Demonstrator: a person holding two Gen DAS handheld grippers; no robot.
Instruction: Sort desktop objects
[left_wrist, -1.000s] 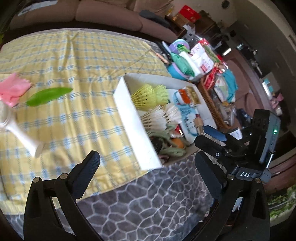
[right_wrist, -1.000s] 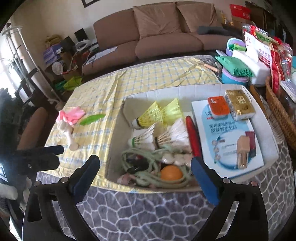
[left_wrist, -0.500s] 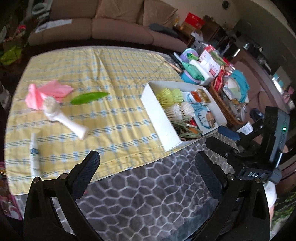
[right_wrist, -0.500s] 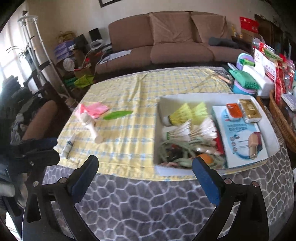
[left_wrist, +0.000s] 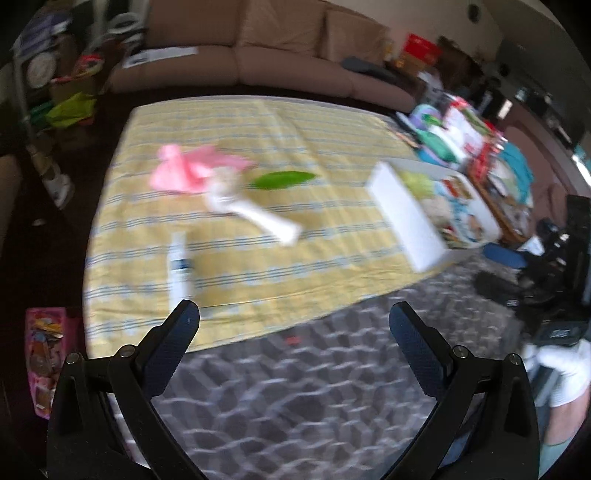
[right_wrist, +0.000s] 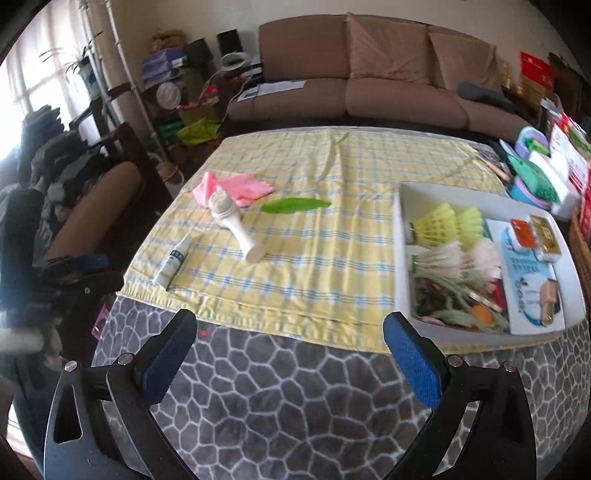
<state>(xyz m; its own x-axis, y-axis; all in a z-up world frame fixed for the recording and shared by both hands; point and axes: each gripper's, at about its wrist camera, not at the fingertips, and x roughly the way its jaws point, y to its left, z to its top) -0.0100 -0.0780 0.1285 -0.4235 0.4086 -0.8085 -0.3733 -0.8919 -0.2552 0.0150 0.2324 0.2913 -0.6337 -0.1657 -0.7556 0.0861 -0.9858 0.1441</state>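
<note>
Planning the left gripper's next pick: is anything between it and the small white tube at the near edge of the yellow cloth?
Nothing visible. The open left gripper hangs over bare grey patterned table cover, and the small white tube lies just ahead on the yellow checked cloth, apart from the white handled brush.

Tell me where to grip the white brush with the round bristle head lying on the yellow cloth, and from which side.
Grip the white brush on its straight handle, midway between the bristle head and the flat butt end. It lies flat and slanted, head against the pink cloth, butt toward the near edge. Probably come from above with the open left gripper, fingers straddling the handle across its width.
</note>
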